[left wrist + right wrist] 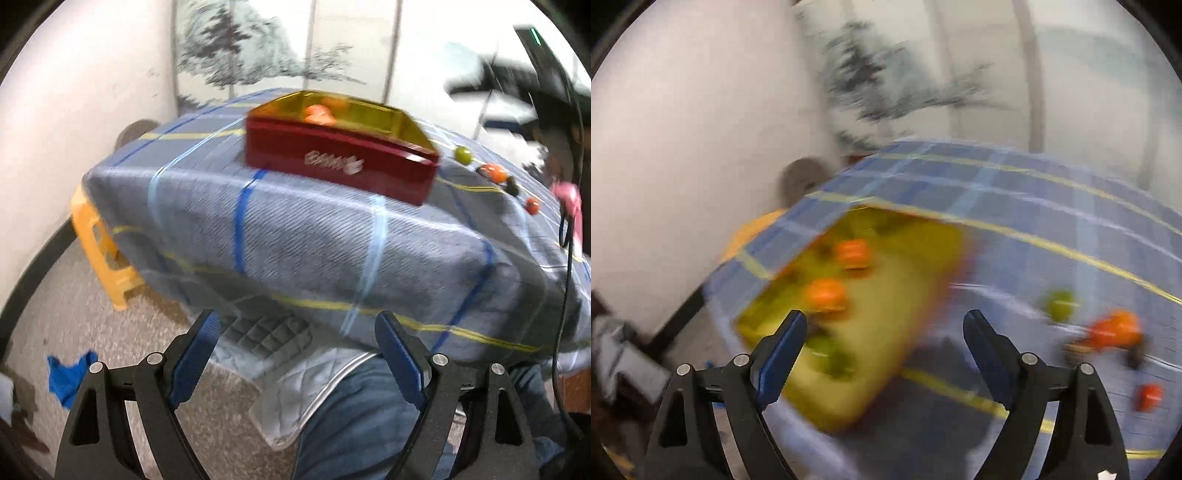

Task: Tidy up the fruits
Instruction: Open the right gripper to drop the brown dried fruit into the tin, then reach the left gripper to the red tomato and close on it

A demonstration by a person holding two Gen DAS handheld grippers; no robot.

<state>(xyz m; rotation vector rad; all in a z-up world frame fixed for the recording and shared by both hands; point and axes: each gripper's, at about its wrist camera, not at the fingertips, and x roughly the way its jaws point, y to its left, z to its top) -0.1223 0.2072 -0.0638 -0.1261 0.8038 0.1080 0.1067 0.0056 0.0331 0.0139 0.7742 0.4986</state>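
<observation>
Hovering spread and empty over the red tin [857, 314], the right gripper [884, 334] is nearer to the loose fruits: the green fruit [1059, 303] lies to its right; the left gripper [295, 334] is spread too.

My open fingers above the fruit box

My right gripper [884, 343] has its jaws wide apart with nothing between them, over a table with a blue checked cloth [1015, 206]. The view is blurred. Below my left finger [783, 354] lies the box with a yellow inside [897, 295], holding two orange fruits [827, 293] and a green one [831, 354]. On the cloth at the right lie a green fruit [1060, 304] and orange fruits [1115, 328].
</observation>
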